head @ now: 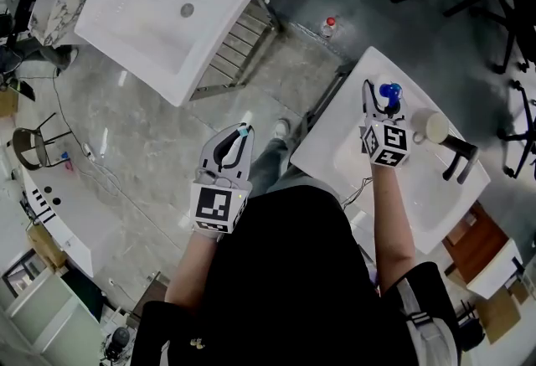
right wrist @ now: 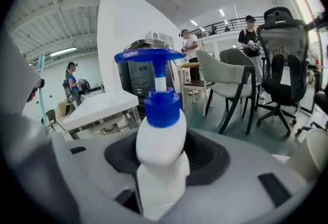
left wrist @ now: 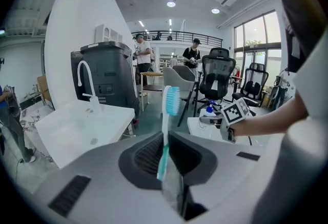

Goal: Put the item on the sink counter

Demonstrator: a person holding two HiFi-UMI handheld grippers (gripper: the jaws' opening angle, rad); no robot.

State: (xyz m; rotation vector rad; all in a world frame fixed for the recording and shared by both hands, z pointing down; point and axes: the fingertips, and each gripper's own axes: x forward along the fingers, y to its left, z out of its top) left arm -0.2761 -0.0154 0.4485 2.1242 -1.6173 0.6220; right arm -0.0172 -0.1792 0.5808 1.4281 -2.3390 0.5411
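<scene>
The left claw [head: 235, 141] is closed tight on the lower handle of a toothbrush [left wrist: 167, 115], which stands upright with its blue bristle head well clear of the jaws. It looks light, stiff and thin, so it is likely to pivot or slip if squeezed near one end; a hold low on the handle, as here, suits laying it flat. It hangs over the floor, short of any counter.

The right claw [head: 378, 105] stands wide, and its jaws press on the white body of a pump bottle [right wrist: 160, 133], with the blue collar and pump top sticking out above. The plastic looks smooth and probably slick, and I judge it top-heavy at the pump, so the body is the place to grip and it should go down base first.

The bottle is over the far corner of the sink counter [head: 339, 146]. Just beside it stand a cup [head: 435, 127] and a black faucet [head: 461, 160], which crowd that edge.

Further off are a second sink [head: 159, 4], a small red-capped bottle [head: 328, 24] on the floor, office chairs [left wrist: 218, 72] and people [left wrist: 143, 51] standing.
</scene>
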